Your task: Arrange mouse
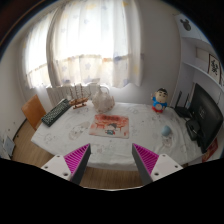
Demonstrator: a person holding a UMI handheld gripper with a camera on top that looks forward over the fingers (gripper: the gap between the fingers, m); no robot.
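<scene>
My gripper (111, 152) is open and empty, its magenta pads (77, 158) spread wide, held in the air short of the near edge of a table with a white cloth (100, 143). A black keyboard (56, 112) lies on the table's left side. A flat pinkish printed item (108, 124) lies at the table's middle, beyond the fingers. I cannot pick out a mouse with certainty. A small pale object (166, 130) sits near the table's right edge, too small to tell.
A blue and white cartoon figure (159, 100) stands at the back right. A dark monitor (205, 115) is at the far right. A white bundle (100, 97) sits at the table's back. An orange chair (35, 108) stands left. Curtained windows (90, 45) are behind. Wooden floor (108, 176) lies below the fingers.
</scene>
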